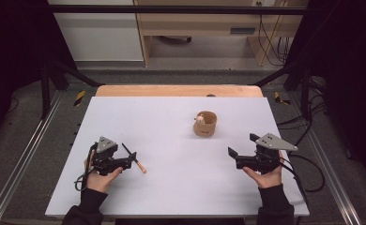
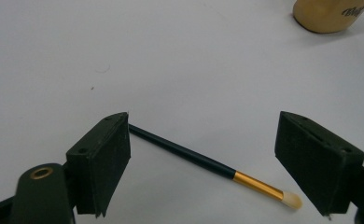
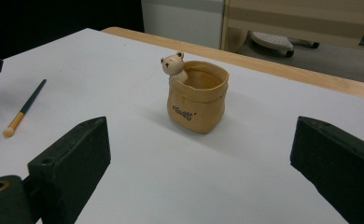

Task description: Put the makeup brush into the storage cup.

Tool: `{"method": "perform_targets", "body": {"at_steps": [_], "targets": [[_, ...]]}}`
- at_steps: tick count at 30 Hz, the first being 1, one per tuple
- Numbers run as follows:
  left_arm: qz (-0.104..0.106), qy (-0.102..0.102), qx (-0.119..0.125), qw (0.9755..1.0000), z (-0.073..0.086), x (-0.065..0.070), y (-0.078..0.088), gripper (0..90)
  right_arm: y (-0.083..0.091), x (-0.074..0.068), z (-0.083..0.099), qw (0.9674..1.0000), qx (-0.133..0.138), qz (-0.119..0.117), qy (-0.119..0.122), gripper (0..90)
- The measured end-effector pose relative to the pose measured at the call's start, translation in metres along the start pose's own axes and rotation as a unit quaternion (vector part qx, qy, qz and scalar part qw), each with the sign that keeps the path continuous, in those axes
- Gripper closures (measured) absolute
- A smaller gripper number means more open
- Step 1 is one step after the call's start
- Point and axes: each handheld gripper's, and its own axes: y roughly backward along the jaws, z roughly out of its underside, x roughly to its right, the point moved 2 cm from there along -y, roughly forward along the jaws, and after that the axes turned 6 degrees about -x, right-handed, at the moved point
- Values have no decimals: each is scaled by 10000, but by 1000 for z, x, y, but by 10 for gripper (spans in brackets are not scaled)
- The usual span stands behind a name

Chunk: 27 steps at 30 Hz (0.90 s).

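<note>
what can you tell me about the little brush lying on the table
The brush is a slim makeup-style brush with a dark handle, a shiny gold ferrule and a short pale tuft. It lies flat on the white table, near the left side, tuft end toward the person. The left claw sits open around it, one jaw at the handle's tip, the other beside the tuft; neither pad presses it. It lies well apart from the tan bear cup.

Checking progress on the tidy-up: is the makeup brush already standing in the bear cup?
No: the makeup brush lies flat on the white table, between the open fingers of the left gripper, apart from the bear cup.
</note>
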Motion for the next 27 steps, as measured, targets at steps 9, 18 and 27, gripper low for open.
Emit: {"method": "perform_targets", "body": {"at_steps": [9,18,27], "targets": [[-69,24,-280,9996,4,4,-14,224,-2,-1,1,10000,-64,-23,8,51],[-64,56,-677,9977,11,8,-27,297,-4,-3,2,9999,-104,-32,14,50],[42,72,-841,9964,13,12,-34,379,-4,-3,2,9999,-116,-45,25,49]]}}
